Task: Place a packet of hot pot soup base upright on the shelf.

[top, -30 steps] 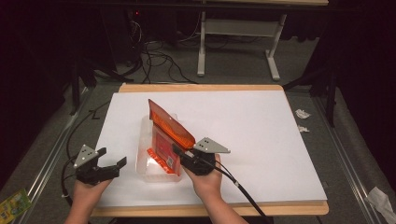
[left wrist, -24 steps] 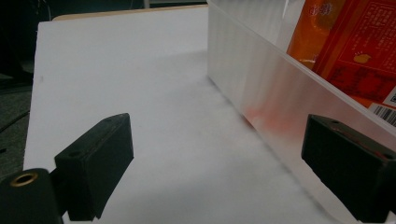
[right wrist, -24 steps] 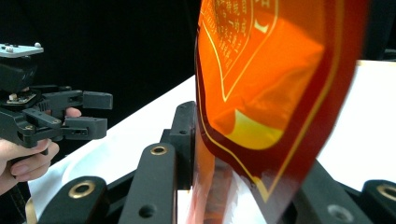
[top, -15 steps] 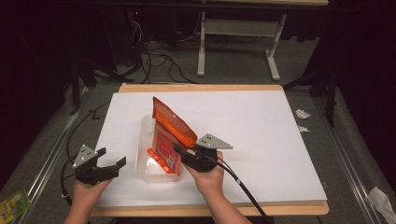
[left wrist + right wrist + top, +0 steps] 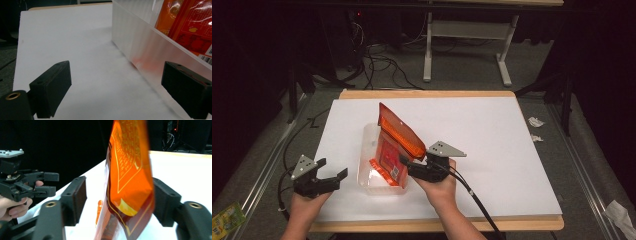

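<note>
An orange snack bag (image 5: pixel 394 137) stands tilted in a clear plastic bin (image 5: pixel 367 150) on the white table top (image 5: pixel 492 140). My right gripper (image 5: pixel 404 162) is at the bag's right lower side. In the right gripper view the orange bag (image 5: pixel 130 170) hangs between the jaws of the right gripper (image 5: pixel 120 192). These have just been opening, and the left pad stands clear of the bag. My left gripper (image 5: pixel 333 166) is open near the table's front left corner, beside the bin wall (image 5: pixel 140 50), with nothing between its jaws (image 5: pixel 116 75).
Crumpled paper scraps (image 5: pixel 534 122) lie on the floor to the right of the table. A green packet (image 5: pixel 224 217) lies on the floor at the lower left. Cables and a white desk frame (image 5: pixel 467 35) stand beyond the far edge.
The right gripper's jaws have spread apart around the orange bag, whose top has tipped slightly away. The left gripper has stayed where it was.
</note>
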Available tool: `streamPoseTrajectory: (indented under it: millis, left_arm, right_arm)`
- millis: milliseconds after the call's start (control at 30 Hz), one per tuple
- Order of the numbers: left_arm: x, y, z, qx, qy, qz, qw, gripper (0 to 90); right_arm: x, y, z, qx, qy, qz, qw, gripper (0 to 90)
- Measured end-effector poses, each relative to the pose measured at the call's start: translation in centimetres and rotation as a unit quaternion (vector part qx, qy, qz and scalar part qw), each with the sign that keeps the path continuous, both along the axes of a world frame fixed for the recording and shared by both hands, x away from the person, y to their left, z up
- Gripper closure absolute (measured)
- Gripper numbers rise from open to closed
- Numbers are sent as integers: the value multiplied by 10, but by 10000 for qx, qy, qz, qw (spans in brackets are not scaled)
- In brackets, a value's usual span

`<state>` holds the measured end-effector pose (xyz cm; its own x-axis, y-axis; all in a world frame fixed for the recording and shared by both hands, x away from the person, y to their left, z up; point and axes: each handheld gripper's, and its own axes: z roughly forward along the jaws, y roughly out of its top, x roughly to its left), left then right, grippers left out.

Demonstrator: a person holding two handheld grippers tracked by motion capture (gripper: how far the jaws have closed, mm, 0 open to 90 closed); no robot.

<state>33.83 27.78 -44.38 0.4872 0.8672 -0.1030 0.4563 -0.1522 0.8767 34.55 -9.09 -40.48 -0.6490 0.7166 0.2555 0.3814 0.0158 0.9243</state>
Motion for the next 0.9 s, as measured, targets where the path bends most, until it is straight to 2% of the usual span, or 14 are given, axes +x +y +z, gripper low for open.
streamPoseTrajectory:
  millis: [233,567,767,900]
  left_arm:
    - [0,0,0,9,-2,-14,10000,97]
    - [0,-1,0,38,19,-42,10000,98]
    - [0,-2,-1,84,41,-99,9999,99]
    - [0,-3,-2,106,65,-127,9998,99]
  right_arm:
    - [-3,-3,3,-218,-38,38,9997,208]
    - [-16,-20,12,-342,-178,108,9992,164]
    - [-32,-44,20,-414,-291,82,9987,158]
    - [-43,-76,22,-528,-353,-75,9980,156]
